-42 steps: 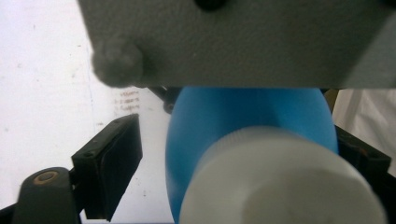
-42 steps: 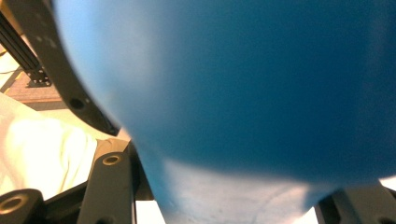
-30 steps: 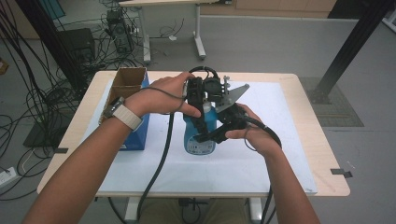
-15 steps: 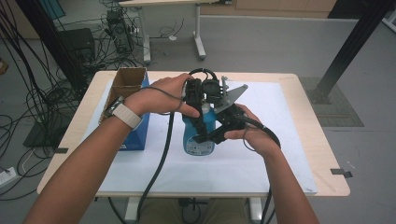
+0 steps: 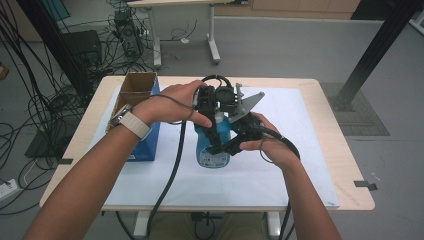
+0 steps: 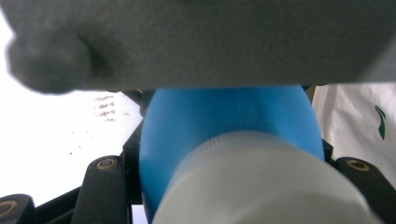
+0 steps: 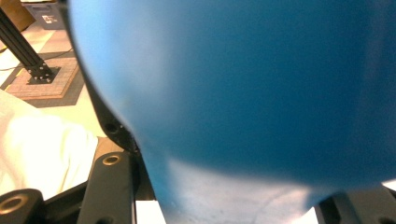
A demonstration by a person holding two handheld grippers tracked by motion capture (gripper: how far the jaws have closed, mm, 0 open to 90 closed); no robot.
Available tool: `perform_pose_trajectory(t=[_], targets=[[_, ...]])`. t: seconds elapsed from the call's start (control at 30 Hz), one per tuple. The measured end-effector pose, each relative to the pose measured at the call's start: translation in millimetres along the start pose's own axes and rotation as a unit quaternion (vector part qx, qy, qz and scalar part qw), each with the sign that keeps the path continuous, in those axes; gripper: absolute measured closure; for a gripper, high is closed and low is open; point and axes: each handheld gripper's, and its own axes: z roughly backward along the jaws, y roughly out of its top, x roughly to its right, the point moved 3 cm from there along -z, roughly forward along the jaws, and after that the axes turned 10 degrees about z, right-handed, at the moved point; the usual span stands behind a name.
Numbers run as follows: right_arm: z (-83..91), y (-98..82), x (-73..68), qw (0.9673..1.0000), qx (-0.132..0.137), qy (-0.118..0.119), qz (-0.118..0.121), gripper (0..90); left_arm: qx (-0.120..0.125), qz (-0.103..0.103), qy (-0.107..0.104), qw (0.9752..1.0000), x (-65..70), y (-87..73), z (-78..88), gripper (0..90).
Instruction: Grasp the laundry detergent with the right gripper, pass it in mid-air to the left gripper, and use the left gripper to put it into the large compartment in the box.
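**Two grippers clamped on a blue bottle at mid-table**

A blue plastic bottle with a white cap [image 5: 212,147] stood upright on the white sheet [image 5: 280,175] that covered the pale wooden table [image 5: 345,165], near the table's middle. Both hand-held tools met at it. The left gripper [image 5: 214,115] came down on the bottle's upper part from above; its jaws had just been closing, and in the left gripper view the bottle's white cap [image 6: 266,182] and blue shoulder sat between the two black jaws, which pinched the cap end. The right gripper [image 5: 227,146] reached in from the person's right side, its jaws pressed against the blue body, which loomed large between them in the right gripper view [image 7: 243,93]. The left hand [image 5: 175,102] wrapped the top of its tool, and the right hand [image 5: 267,142] held its tool lower, beside the bottle.

An open brown cardboard box with blue sides [image 5: 135,110] stood well apart at the left of the sheet.
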Motion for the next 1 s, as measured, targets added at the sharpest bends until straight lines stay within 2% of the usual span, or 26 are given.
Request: perform_pose_trajectory(t=[1.0], targets=[[1.5, 4.4, -0.5, 1.0000, -0.003, 0.001, 0.008, 43.6, 0.011, 0.008, -0.002, 0.9999, 1.8, -2.6, 3.6, 40.1]])
